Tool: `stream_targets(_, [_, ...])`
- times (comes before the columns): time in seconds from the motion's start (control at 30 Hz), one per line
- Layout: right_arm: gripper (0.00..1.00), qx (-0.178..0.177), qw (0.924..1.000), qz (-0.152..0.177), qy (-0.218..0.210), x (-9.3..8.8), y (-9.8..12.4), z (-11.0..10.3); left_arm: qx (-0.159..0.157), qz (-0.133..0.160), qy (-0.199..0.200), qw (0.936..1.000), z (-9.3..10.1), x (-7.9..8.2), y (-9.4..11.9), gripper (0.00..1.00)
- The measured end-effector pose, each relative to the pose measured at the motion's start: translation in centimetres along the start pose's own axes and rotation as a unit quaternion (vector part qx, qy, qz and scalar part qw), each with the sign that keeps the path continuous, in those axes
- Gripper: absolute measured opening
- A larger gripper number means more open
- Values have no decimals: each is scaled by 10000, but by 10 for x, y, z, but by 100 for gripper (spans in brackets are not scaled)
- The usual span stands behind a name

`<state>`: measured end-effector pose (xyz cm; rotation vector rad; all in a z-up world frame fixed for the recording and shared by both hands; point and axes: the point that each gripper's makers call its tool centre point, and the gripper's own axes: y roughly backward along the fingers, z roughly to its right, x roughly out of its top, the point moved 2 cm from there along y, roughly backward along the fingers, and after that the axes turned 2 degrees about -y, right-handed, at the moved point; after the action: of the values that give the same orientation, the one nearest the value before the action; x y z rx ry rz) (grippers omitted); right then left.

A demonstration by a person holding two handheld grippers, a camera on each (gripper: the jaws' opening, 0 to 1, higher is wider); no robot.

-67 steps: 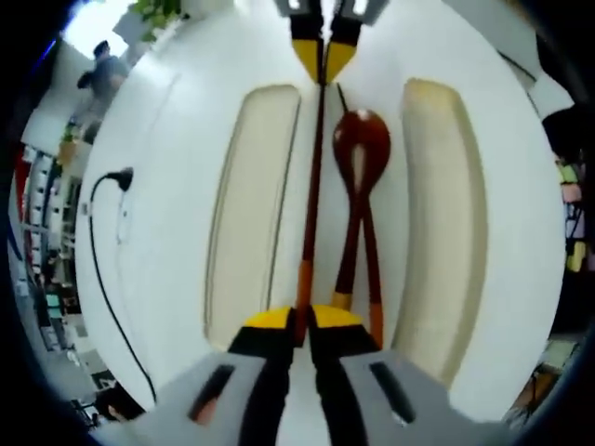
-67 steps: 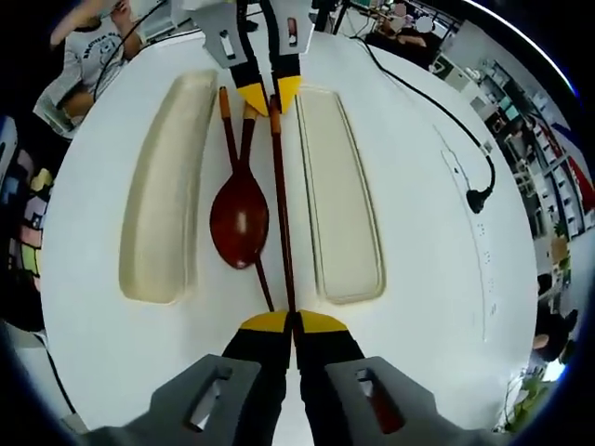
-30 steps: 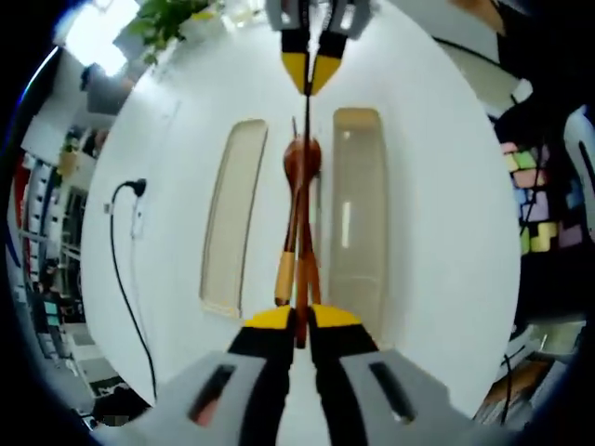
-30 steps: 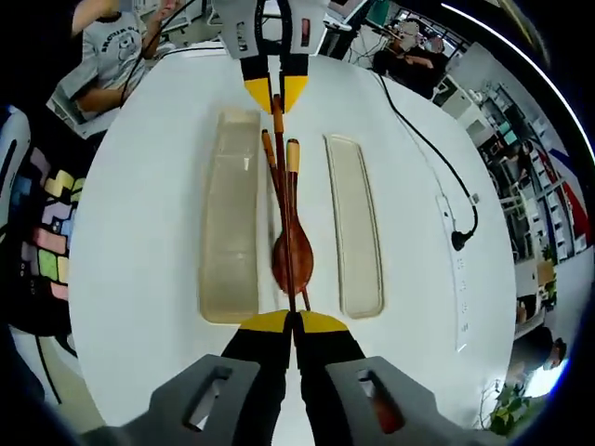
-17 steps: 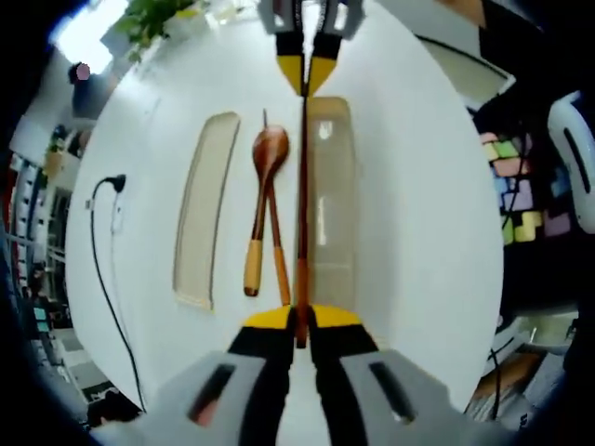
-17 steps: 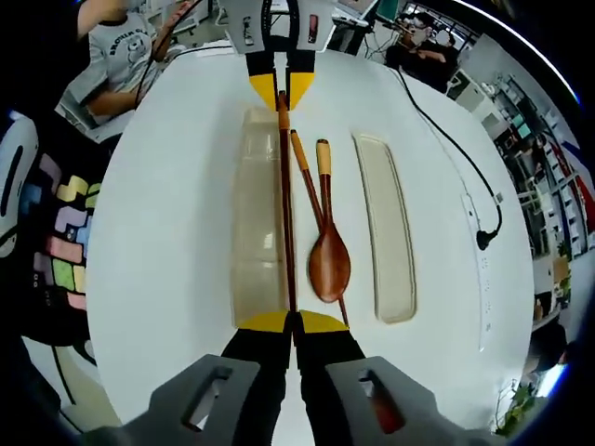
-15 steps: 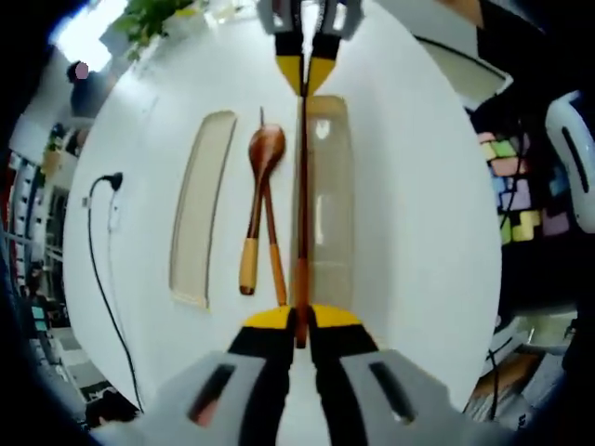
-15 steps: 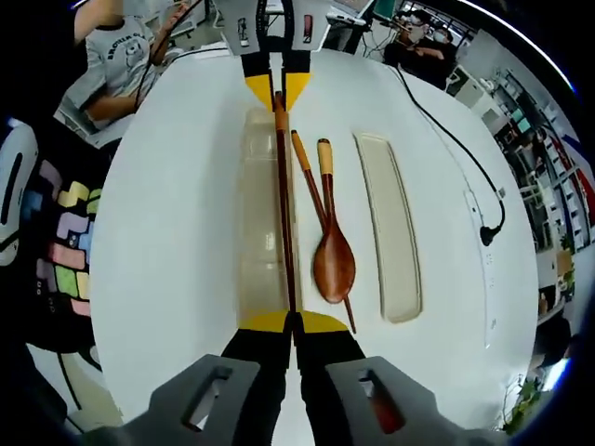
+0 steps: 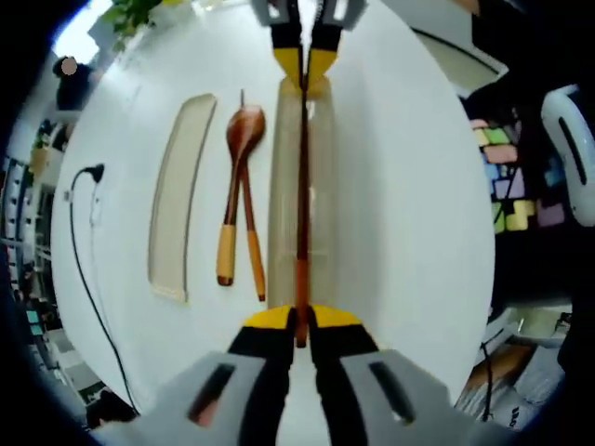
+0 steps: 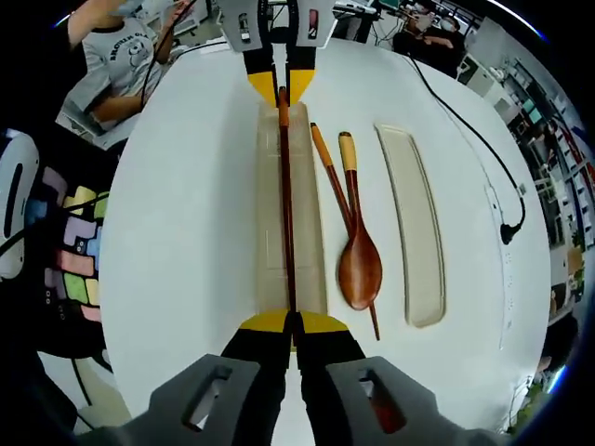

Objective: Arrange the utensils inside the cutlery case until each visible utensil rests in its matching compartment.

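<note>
One dark red chopstick (image 9: pixel 302 186) (image 10: pixel 286 204) is held at both ends and hangs lengthwise over the clear case tray (image 9: pixel 323 186) (image 10: pixel 311 214). My left gripper (image 9: pixel 297 321) (image 10: pixel 284 88) is shut on its orange-tipped end. My right gripper (image 10: pixel 290 322) (image 9: pixel 302 67) is shut on the thin end. Beside the tray, on the white table, lie a wooden spoon (image 9: pixel 244 130) (image 10: pixel 360 269) and a second chopstick (image 9: pixel 249 232) (image 10: pixel 337 195), crossing each other. A beige case half (image 9: pixel 177 195) (image 10: pixel 414 223) lies beyond them.
A black power cable with a plug (image 9: pixel 88 172) (image 10: pixel 507 228) runs along the table past the beige half. A person (image 10: pixel 112 56) sits at the table's edge. A coloured foam mat (image 9: pixel 507 177) (image 10: pixel 74 251) lies on the floor below the table edge.
Both grippers have carried the held chopstick sideways, from above the spoon to above the middle of the clear tray. Spoon and second chopstick stayed on the table.
</note>
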<state>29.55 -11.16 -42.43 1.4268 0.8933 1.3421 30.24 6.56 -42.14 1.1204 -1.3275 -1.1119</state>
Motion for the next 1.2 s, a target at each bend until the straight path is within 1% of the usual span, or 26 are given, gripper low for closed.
stream_targets(0.17, [1, 82, 9999, -12, -63, 0, -3, -3, -74, 1, 42, 10000, -1, -2, -4, 6])
stream_targets(0.2, [1, 128, 9998, -11, -116, 1, -3, -2, -143, 17, 71, 9999, 1, -3, -5, 6])
stream_targets(0.27, [1, 165, 9998, -6, -148, 1, -3, -1, -186, 41, 110, 9998, 2, -3, -7, 6])
stream_targets(0.33, [1, 187, 9997, 0, -146, -1, -3, -4, -185, 91, 109, 9997, 2, -2, -8, 6])
stream_targets(0.43, [1, 174, 9997, -29, -145, -2, -1, 0, -215, 179, 135, 9995, 3, 0, -7, 6])
stream_targets(0.57, [1, 283, 9994, -26, -207, -6, -4, -8, -255, 222, 163, 9993, 6, 1, -8, 6])
stream_targets(0.6, [1, 303, 9993, -32, -197, -7, -4, -10, -305, 241, 177, 9991, 9, 2, -9, 6])
stream_targets(0.83, [1, 300, 9993, -10, -217, -9, -6, -15, -386, 268, 184, 9987, 15, 3, -12, 6])
stream_targets(1.07, [1, 252, 9995, 29, -201, -10, -3, -10, -417, 308, 268, 9983, 13, 4, -11, 6])
stream_targets(1.2, [1, 270, 9995, 33, -188, -10, -4, -13, -441, 312, 263, 9982, 15, 4, -10, 6])
